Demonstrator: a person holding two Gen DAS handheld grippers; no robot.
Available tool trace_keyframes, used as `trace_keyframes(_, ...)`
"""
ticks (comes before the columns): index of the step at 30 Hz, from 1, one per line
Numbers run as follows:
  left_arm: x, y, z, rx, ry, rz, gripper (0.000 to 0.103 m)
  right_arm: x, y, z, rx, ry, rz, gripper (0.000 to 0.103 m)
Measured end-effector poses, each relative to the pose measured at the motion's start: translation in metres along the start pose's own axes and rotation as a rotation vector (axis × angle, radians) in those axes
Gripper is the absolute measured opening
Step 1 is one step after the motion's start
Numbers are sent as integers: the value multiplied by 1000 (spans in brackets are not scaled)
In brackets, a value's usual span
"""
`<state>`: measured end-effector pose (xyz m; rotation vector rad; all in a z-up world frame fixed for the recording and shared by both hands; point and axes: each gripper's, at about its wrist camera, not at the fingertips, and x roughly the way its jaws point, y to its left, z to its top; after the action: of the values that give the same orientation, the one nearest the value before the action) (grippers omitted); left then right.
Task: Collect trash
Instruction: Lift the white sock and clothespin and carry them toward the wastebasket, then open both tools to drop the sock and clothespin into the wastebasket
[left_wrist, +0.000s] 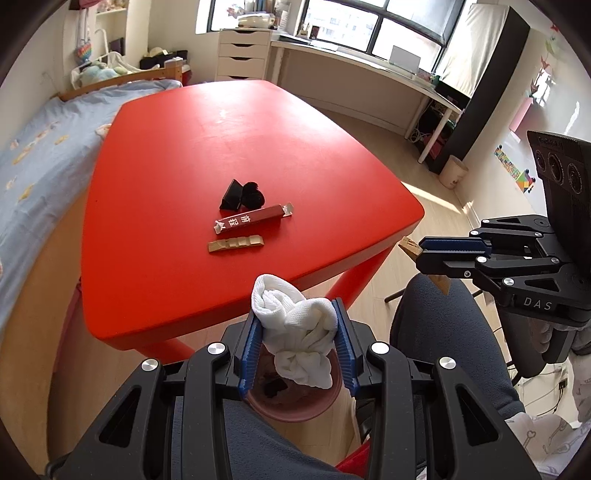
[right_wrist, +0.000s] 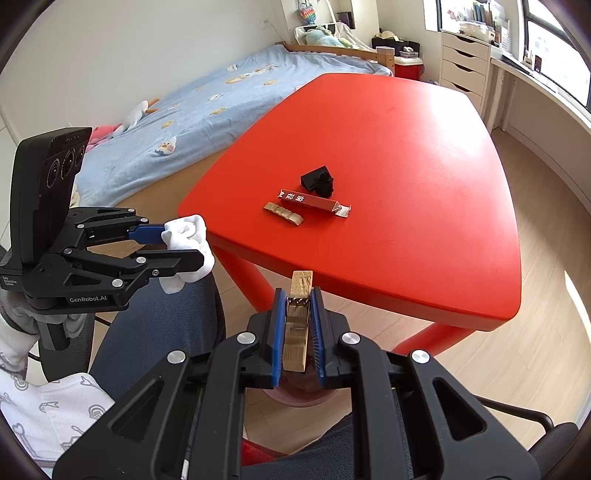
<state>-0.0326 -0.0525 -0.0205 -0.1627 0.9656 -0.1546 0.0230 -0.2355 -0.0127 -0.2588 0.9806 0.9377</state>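
The left hand-held gripper (left_wrist: 299, 325) is clamping a crumpled white tissue (left_wrist: 295, 332); the right hand-held gripper (right_wrist: 299, 321) is pinching a wooden clothespin (right_wrist: 297, 325), both just off the tabletop's (left_wrist: 221, 147) near edge.

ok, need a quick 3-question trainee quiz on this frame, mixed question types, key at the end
1. True or false: the left gripper is shut on the crumpled white tissue wad.
2. What does the right gripper hold? A) red paper wrapper B) wooden clothespin C) black binder clip
3. How many pieces of trash lie on the red plastic table?

Key
1. True.
2. B, the wooden clothespin.
3. Three clusters: the black binder clip with black crumpled scrap, the long red paper wrapper and the tan ridged wooden strip. A pink bin sits below the left gripper.
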Motion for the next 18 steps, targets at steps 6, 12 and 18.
trace_keyframes(6,5,-4,-14,-11,25,-23,36,2,1,-10,8,14,20,13)
trace_keyframes(12,6,-8,-20,-10,38,-36,36,5,3,-12,9,22,30,13)
trace_keyframes(18,5,-9,-22,-7,40,-42,36,7,0,-11,8,28,38,13)
